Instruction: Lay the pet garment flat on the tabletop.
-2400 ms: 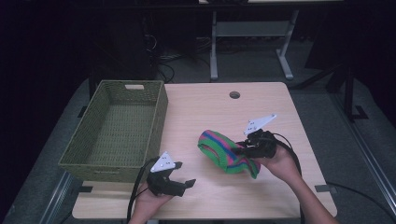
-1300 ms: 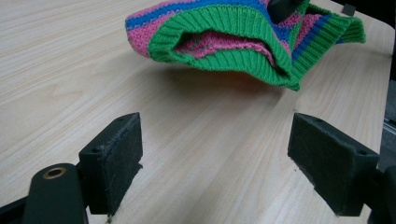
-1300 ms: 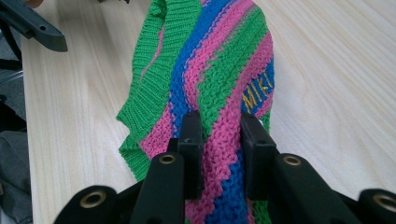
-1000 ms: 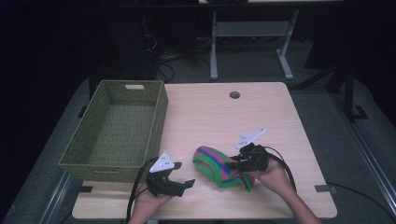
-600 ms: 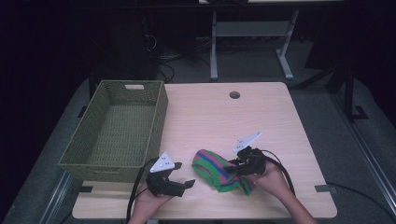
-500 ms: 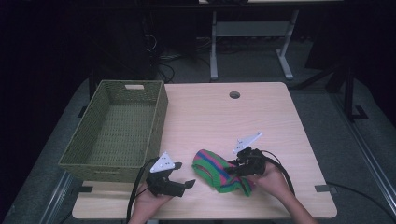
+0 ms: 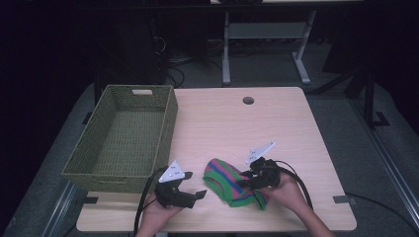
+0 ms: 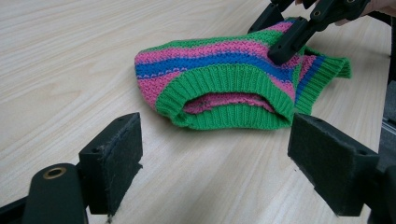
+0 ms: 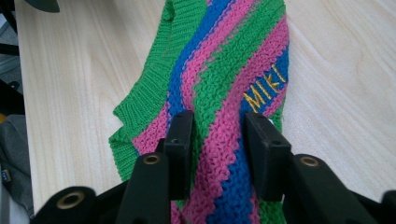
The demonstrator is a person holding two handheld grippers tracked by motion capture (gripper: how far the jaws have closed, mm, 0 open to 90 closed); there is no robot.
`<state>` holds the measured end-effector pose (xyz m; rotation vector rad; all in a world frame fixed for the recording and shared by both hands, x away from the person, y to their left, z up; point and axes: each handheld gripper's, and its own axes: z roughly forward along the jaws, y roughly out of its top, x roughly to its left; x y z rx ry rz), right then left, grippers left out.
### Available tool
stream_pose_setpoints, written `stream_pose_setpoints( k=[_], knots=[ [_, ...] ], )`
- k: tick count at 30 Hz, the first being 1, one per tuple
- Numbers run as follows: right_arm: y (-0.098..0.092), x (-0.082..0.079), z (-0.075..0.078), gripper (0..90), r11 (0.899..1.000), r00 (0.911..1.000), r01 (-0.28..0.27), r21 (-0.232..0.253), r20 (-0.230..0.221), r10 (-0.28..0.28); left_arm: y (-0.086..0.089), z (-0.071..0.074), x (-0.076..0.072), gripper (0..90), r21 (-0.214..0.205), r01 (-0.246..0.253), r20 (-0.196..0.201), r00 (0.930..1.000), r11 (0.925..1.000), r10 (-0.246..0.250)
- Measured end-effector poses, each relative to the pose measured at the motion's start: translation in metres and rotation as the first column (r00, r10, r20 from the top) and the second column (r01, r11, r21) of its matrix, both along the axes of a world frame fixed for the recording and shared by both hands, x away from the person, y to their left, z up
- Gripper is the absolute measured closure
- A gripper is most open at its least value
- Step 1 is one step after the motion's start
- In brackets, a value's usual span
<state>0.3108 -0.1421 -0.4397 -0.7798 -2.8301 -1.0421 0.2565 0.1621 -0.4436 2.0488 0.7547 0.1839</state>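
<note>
A striped knitted garment (image 7: 232, 183) in green, pink and blue lies flat on the near part of the table (image 7: 276, 128), between the two grippers. The right gripper (image 7: 249, 178), held in a hand at the near right, rests over the garment's right end. In the right gripper view its jaws have just been opening: they stand a little apart with a band of knit (image 9: 219, 116) between them, and the pads seem to have let go of the cloth, though the angle makes it hard to be sure they are clear of it. Yellow stitched letters (image 9: 264, 87) reading MIKI sit just beyond the right-hand jaw in that view.

The left gripper (image 7: 195, 193) is held at the near edge of the table, just left of the garment and not touching it. Its jaws are spread wide with only bare table between them. In the left gripper view the garment's ribbed green opening (image 8: 229, 100) faces this gripper, a short way ahead of the pads, and the right gripper's jaws come down on the knit from the far right.

A woven green basket (image 7: 123, 138) stands on the left side of the table, well apart from the garment.
</note>
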Motion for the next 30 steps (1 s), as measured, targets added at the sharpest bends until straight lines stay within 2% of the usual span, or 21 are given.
stream_pose_setpoints(
  k=[7, 9, 11, 15, 19, 30],
  knots=[
    [0.0, -0.001, 0.001, 53.1, 1.0, 1.0, -0.008, 0.002, 0.0, 0.008, 0.0, 0.0, 0.0, 17.5, 0.0, 0.0, -0.001, 1.0, 1.0, 0.0],
    [-0.002, -0.001, 0.003, 51.4, 1.0, 1.0, -0.005, 0.015, -0.003, 0.005, -0.001, 0.0, 0.0, 17.5, 0.0, 0.001, -0.001, 1.0, 1.0, -0.001],
    [-0.005, 0.0, 0.006, 49.0, 1.0, 0.9999, 0.0, 0.017, 0.012, 0.0, -0.001, 0.0, 0.0, 17.5, 0.002, 0.003, -0.002, 1.0, 1.0, -0.003],
    [-0.011, 0.0, 0.013, 49.1, 0.999, 0.9997, 0.017, 0.049, 0.019, -0.018, -0.001, 0.0, 0.0, 17.5, 0.001, 0.003, -0.003, 1.0, 1.0, -0.003],
    [-0.012, -0.001, 0.018, 48.6, 0.998, 0.9994, 0.012, 0.056, 0.031, -0.014, -0.001, 0.0, 0.0, 17.5, 0.002, 0.003, -0.002, 1.0, 1.0, -0.003],
    [0.001, -0.016, 0.024, 48.7, 0.997, 0.9968, -0.06, 0.054, 0.057, 0.057, -0.001, 0.0, 0.0, 17.5, 0.002, 0.004, -0.001, 1.0, 1.0, -0.004]
  ],
)
